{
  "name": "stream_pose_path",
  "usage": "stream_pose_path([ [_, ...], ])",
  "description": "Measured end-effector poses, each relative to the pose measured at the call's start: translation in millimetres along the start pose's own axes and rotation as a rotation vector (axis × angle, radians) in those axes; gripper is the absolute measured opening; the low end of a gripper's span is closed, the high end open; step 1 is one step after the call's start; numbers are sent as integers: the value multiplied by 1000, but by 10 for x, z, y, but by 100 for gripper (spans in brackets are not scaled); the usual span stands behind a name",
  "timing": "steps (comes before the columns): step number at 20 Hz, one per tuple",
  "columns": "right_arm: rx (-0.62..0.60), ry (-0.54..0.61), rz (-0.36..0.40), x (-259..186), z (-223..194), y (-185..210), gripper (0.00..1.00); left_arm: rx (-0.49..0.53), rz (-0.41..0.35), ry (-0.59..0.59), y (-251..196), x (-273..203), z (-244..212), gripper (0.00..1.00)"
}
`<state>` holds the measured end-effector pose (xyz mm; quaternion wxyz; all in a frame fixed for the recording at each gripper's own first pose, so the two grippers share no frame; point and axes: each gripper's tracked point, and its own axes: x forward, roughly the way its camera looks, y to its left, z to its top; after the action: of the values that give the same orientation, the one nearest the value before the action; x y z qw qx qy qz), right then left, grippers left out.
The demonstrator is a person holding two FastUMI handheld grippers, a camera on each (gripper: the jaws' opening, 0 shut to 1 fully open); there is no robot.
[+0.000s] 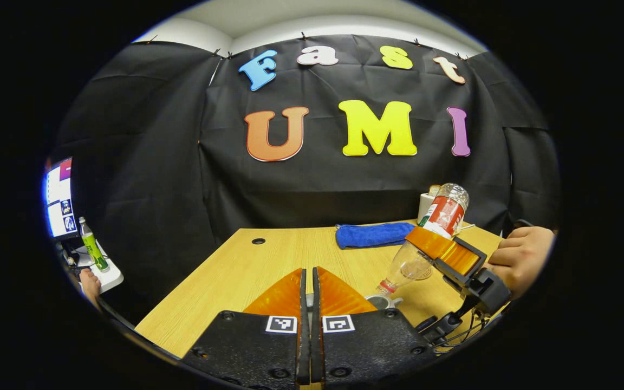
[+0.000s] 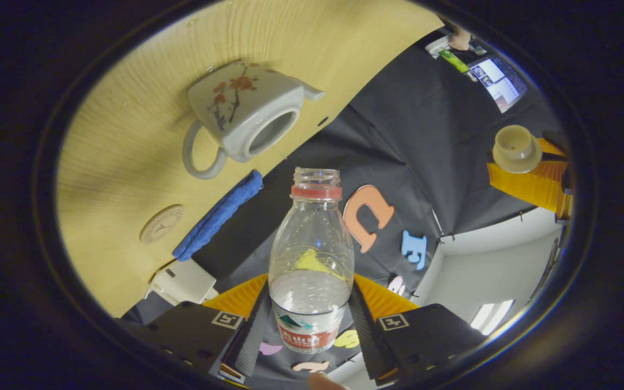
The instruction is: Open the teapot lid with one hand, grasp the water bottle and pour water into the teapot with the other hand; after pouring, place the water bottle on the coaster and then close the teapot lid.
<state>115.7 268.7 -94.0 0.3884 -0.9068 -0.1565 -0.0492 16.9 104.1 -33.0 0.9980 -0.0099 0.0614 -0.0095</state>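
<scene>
The water bottle (image 2: 312, 260) is clear plastic with a red neck ring and a red-and-white label; it is uncapped and tilted mouth-down towards the teapot (image 2: 247, 111), with a little water pooled inside. The teapot is white ceramic with a red blossom-branch design, a loop handle and a short spout; it stands on the worktop (image 2: 128, 162) with its mouth open. Its cream lid (image 2: 517, 147) is lifted well clear. A round pale coaster (image 2: 161, 223) lies flat on the worktop near the teapot.

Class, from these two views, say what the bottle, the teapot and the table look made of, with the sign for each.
Bottle: clear plastic, see-through walls. Teapot: probably glazed ceramic, glossy white with a painted blossom sprig. Table: wood or wood-look laminate, pale printed-looking grain; which one is unclear.
</scene>
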Motion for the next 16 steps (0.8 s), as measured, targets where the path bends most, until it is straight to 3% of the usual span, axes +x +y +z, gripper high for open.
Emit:
stream_pose_path([
  [9,55,3,20,2,1,93,77,9,-3,4,-33,7,-6,3],
  [10,91,2,44,-10,8,172,75,8,-2,4,-23,1,-10,0],
  [11,135,8,54,-10,10,227,77,6,-2,3,-18,6,-7,3],
  [14,336,0,177,-115,136,538,75,4,5,1,-9,12,-9,3],
  [16,431,12,196,-158,173,570,75,4,10,6,2,19,-25,3],
])
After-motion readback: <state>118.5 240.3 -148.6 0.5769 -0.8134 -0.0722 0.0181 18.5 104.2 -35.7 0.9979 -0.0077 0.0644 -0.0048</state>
